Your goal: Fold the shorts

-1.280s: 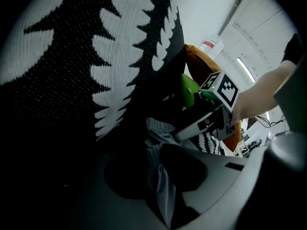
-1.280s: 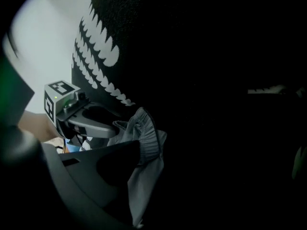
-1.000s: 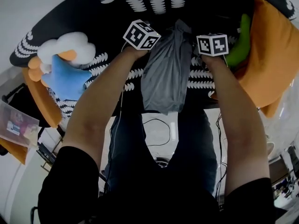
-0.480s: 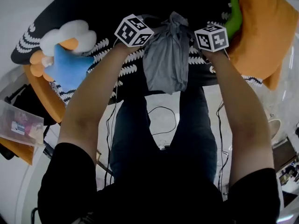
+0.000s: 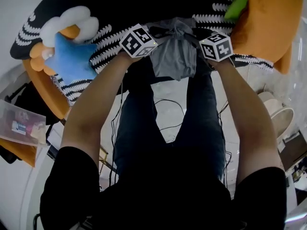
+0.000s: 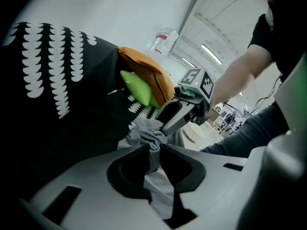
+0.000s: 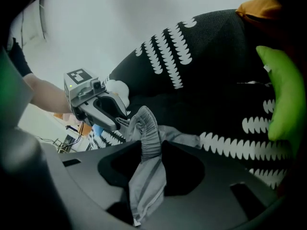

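Note:
The grey shorts (image 5: pixel 173 56) hang bunched between my two grippers, above the near edge of the black cover and the person's knees. My left gripper (image 5: pixel 158 34) is shut on one gathered part of the cloth (image 6: pixel 146 131). In the left gripper view its jaws (image 6: pixel 154 147) pinch the fabric, which trails down between them. My right gripper (image 5: pixel 195 36) is shut on the ribbed waistband (image 7: pixel 146 126), seen pinched between its jaws (image 7: pixel 152 145). Each gripper shows in the other's view, close by and holding the same bundle.
A black cover with white scallop print (image 5: pixel 115 32) lies behind the shorts. An orange pillow (image 5: pixel 266 23) and green plush (image 5: pixel 237 4) sit at the right; a blue star and white cloud plush (image 5: pixel 69 56) at the left. Below are the person's legs and floor cables (image 5: pixel 165 107).
Both grippers have risen and drawn the shorts toward the person, off the cover. The shorts, first hanging long over the edge, now hang shorter and more bunched.

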Action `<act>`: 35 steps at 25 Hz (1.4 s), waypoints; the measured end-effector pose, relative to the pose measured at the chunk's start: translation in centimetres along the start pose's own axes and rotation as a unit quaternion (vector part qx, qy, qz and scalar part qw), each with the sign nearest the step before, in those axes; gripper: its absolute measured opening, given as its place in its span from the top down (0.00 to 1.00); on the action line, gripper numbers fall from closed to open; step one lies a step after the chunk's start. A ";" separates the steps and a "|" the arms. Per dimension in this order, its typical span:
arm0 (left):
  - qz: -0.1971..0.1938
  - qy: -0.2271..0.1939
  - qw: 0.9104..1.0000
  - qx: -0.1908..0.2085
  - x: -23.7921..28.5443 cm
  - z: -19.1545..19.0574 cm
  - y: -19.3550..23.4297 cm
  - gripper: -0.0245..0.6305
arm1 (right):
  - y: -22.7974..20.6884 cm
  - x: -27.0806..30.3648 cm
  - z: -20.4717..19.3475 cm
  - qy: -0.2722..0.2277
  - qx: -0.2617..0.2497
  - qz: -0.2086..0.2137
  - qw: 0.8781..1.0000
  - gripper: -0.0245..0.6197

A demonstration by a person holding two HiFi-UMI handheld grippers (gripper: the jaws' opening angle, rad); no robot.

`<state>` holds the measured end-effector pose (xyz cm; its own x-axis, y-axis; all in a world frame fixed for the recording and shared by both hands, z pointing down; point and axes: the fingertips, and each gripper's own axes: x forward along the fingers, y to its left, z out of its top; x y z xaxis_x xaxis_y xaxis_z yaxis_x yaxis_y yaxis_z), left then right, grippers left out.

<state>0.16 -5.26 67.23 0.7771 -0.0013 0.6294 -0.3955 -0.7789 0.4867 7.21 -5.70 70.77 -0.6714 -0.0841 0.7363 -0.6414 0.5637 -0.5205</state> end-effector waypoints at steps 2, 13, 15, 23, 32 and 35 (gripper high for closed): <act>-0.006 0.018 1.000 0.017 0.9 -1.8 -1.9 0.83 | 0.8 0.0 -2.4 0.010 -0.002 0.000 1.000 0.74; -0.021 0.083 0.991 0.099 4.5 -9.7 -8.0 0.83 | 3.6 1.3 -12.5 0.075 -0.094 -0.019 0.993 0.71; -0.034 0.105 0.985 0.136 5.2 -11.1 -9.2 0.83 | 4.8 1.5 -14.6 0.113 -0.133 -0.001 0.985 0.70; -0.095 0.169 0.967 0.168 6.8 -17.0 -12.9 0.83 | 6.7 1.2 -21.2 0.213 -0.194 0.050 0.956 0.69; -0.102 0.183 0.959 0.193 6.6 -20.0 -14.3 0.83 | 7.5 3.7 -15.1 0.127 -0.186 0.032 0.974 0.71; -0.099 0.174 0.961 0.190 6.3 -20.0 -14.4 0.83 | 8.6 5.3 -17.4 0.179 -0.212 0.055 0.959 0.67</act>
<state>0.97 18.51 76.33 0.5819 0.3292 0.7437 0.0029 -0.9153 0.4029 4.60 13.00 77.67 -0.5065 0.2401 0.8282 -0.3137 0.8433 -0.4364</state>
